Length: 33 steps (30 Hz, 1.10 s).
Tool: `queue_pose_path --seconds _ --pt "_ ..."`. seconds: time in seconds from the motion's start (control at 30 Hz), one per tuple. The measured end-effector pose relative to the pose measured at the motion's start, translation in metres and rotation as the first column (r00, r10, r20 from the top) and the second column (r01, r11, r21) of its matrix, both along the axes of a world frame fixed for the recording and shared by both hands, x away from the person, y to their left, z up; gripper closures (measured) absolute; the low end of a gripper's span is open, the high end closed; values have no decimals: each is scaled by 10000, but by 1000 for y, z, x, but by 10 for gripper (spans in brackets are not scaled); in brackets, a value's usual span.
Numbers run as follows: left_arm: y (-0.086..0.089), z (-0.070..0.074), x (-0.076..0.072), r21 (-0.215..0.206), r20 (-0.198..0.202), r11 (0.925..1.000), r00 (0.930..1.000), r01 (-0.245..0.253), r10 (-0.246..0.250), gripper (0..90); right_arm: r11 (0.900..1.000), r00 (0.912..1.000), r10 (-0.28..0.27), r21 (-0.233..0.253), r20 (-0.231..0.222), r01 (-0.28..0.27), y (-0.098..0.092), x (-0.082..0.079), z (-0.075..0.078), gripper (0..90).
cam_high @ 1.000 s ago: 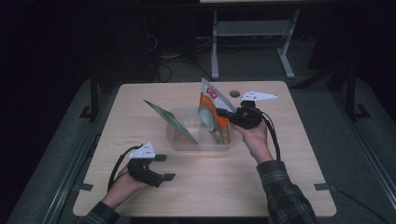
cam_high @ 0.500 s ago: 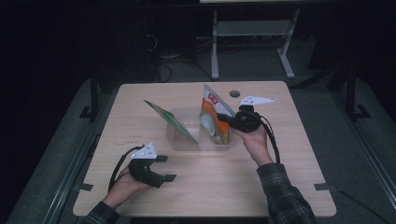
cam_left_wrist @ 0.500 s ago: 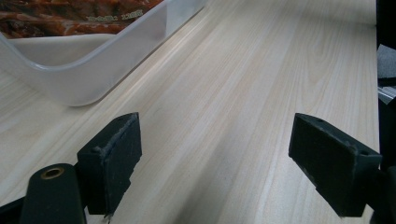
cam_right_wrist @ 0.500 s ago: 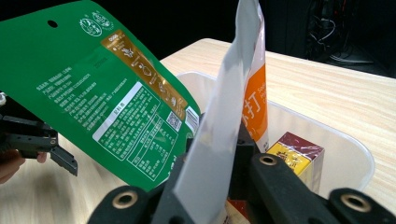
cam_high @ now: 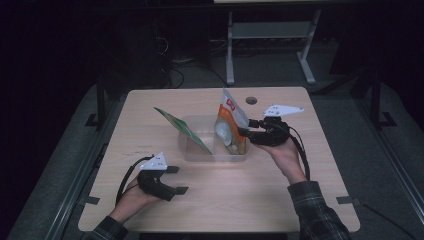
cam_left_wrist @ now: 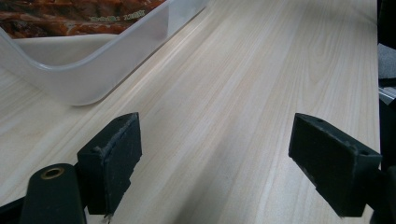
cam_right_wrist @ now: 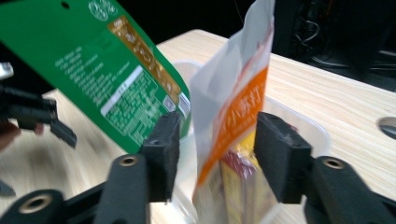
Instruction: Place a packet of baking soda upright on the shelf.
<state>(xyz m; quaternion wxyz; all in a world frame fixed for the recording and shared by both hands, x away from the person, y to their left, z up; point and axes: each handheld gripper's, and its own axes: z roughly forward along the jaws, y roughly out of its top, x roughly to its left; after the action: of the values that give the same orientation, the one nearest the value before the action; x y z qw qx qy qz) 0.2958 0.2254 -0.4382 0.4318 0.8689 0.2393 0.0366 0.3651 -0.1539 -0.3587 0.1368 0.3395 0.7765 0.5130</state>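
The orange-and-white pouch (cam_right_wrist: pixel 233 116) stands upright at the near end of the clear plastic bin (cam_high: pixel 192 150), between the jaws of the right gripper (cam_high: pixel 246 131), which are spread with a gap on each side and hold nothing. Beyond those jaws, the green pouch (cam_right_wrist: pixel 107 70) leans out over the bin's far end. If the jaws close off-centre or push first, the tall pouch may tip against the green one or slide down flat; the thin film could also slip free. The left gripper (cam_left_wrist: pixel 215 154) rests wide open on the table (cam_left_wrist: pixel 261 70), just short of the bin's corner. Against the earlier frames, the right gripper has edged back from the pouch; the left has stayed put.
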Motion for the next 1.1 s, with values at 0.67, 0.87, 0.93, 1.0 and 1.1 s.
queue_pose_path --seconds 0.67,0.87,0.93,1.0,1.1 --pt "-5 -4 -3 416 -116 9982 9990 441 -436 168 9862 9939 793 -1395 -763 -894 -34 -58 -38 339" --pt "-6 -6 -5 867 -18 9935 9973 731 -732 168 9765 9904 884 -1868 -1060 -1071 -41 -69 -56 305" --pt "-5 -6 -6 852 -110 9934 9971 765 -758 167 9725 9910 846 -2079 -1033 -1047 -43 -73 -63 296" --pt "-4 -8 -8 900 -182 9927 9968 797 -783 168 9692 9913 730 -2266 -1091 -963 -46 -77 -70 296" --pt "-1 -10 -11 1119 -161 9907 9970 768 -755 167 9581 9888 702 -2671 -1321 -1037 -49 -84 -80 299"
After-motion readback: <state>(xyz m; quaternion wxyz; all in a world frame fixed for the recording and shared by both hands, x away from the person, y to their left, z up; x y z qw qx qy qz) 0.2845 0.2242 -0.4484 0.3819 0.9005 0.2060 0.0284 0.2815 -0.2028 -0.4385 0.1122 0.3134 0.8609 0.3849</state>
